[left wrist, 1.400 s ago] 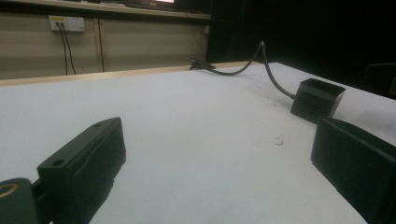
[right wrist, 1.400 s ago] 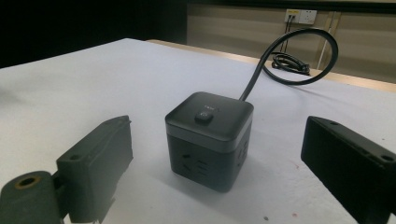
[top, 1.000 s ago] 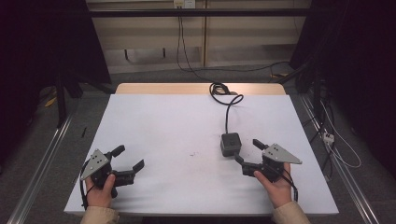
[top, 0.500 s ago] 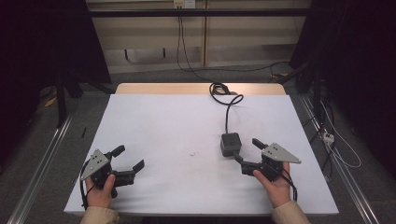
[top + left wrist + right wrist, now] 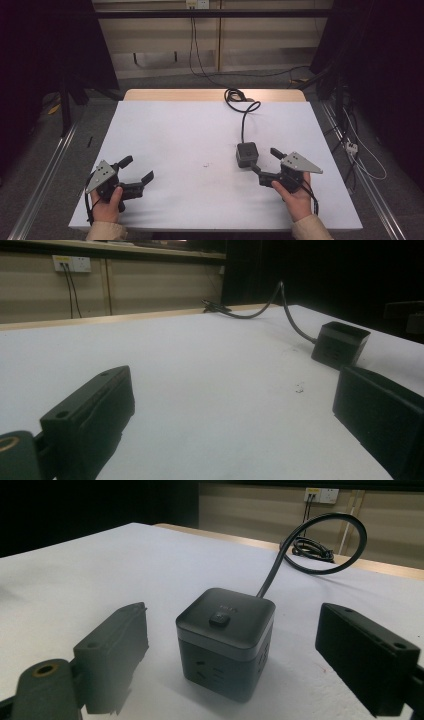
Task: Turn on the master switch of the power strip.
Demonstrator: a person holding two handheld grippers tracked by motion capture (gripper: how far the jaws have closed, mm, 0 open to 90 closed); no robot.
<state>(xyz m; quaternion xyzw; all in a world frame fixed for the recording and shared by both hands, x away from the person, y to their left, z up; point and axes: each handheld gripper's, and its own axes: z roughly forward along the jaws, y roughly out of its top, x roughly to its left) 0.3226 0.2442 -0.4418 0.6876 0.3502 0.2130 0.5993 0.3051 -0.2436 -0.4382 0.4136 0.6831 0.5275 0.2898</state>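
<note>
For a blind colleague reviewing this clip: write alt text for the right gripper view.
A dark cube-shaped power strip sits on a white table between the two open black jaws of the right tool, untouched. Its black cable loops up from behind the cube and runs to the table's far edge, with a wall outlet beyond.

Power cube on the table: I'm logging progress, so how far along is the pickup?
Done: the right tool is open at the power cube, its jaws either side in the right gripper view. In hand: nothing. Left: closing and lifting. The left tool sits open, apart.
</note>
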